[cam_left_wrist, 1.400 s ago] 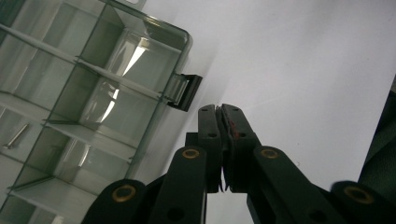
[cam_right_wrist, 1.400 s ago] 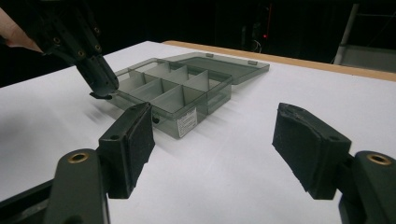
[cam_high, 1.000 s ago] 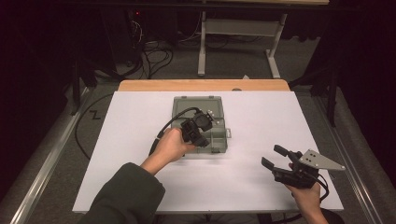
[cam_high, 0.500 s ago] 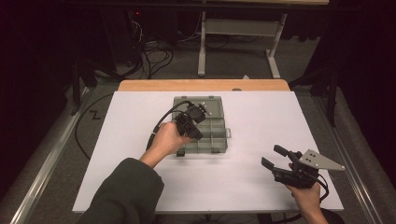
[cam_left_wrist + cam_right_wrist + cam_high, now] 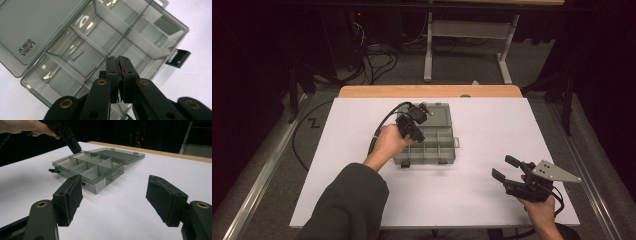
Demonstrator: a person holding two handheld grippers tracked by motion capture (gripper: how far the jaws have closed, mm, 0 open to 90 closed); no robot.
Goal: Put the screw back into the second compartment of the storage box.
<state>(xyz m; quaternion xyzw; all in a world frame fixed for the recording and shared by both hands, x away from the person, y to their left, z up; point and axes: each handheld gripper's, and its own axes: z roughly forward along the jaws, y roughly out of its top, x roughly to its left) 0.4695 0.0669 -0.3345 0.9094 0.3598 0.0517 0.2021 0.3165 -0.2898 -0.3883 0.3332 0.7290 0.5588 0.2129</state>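
Organizer box, lid open, sits mid-counter toward the far edge: light, stiff, slick plastic; best gripped by a wall or latch tab. My left hand-held gripper hovers clenched, empty; my right hand-held gripper released.

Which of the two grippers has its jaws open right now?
The right gripper, held over bare table away from the organizer box; its pads stand wide apart. The left gripper, over the box, is shut.

The left tool is black with brass-coloured pivot screws. The right tool carries a grey three-cornered plate. A dark green sleeve covers the left forearm.
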